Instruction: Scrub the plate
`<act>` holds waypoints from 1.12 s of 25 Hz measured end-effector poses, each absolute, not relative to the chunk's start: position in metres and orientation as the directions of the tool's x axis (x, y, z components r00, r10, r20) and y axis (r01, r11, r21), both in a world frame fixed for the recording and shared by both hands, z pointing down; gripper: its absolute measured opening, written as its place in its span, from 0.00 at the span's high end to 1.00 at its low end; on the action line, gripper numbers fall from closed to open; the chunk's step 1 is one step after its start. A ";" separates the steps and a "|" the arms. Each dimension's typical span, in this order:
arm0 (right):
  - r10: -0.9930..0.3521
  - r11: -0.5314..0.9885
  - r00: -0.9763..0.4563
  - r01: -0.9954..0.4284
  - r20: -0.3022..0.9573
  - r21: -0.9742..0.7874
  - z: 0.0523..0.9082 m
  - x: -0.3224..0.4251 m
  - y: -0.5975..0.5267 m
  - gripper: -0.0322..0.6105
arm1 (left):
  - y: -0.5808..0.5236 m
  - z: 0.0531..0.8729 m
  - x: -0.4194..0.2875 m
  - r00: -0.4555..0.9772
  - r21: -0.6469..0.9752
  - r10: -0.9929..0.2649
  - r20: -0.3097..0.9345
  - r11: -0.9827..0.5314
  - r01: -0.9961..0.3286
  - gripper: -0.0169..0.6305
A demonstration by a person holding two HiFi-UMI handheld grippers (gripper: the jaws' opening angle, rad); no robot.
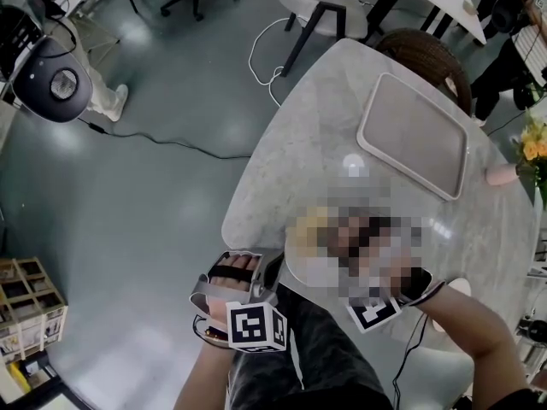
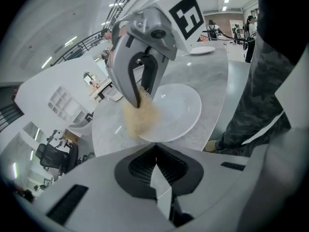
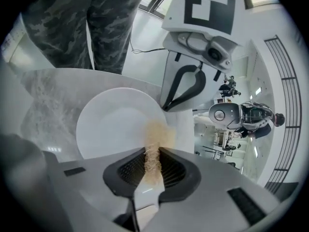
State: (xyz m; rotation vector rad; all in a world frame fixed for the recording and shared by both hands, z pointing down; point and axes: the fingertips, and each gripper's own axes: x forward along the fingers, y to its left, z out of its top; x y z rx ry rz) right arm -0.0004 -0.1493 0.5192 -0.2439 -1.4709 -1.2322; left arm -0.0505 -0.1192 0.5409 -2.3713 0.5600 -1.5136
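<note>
A white plate [image 1: 304, 273] [image 2: 179, 109] [image 3: 115, 123] lies on the marble table [image 1: 325, 135] near its front edge. My right gripper [image 3: 153, 154] [image 2: 140, 100] is shut on a tan fibrous scrubber [image 3: 155, 135] [image 2: 140, 119] [image 1: 308, 227], whose loose end rests on the plate's rim. My left gripper [image 2: 155, 146] [image 3: 165, 108] [image 1: 272, 272] is shut, its tips pinching the opposite side of the plate's rim. In the head view a mosaic patch hides most of the plate and the right gripper's jaws; only its marker cube [image 1: 373, 313] shows.
A beige tray [image 1: 414, 135] lies on the far part of the table. Behind it are a brown chair [image 1: 427, 54] and yellow flowers [image 1: 534, 148]. A white cable [image 1: 265, 58] runs over the floor on the left. The person's camouflage-trousered legs are close to the table's edge.
</note>
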 end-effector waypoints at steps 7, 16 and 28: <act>-0.474 0.509 -0.278 0.688 0.836 0.517 0.523 0.026 -0.149 0.84 | -0.109 0.529 -0.050 0.407 -0.320 -0.456 0.791 -0.876 -0.361 0.95; -0.447 0.584 -0.255 0.643 0.857 0.496 0.527 0.052 -0.110 0.84 | -0.105 0.530 -0.046 0.469 -0.011 -0.401 0.787 -0.769 -0.639 0.79; -0.412 0.553 -0.311 0.662 0.857 0.506 0.525 0.038 -0.093 0.84 | -0.105 0.528 -0.041 0.592 0.352 -0.324 0.738 -0.565 -0.746 0.89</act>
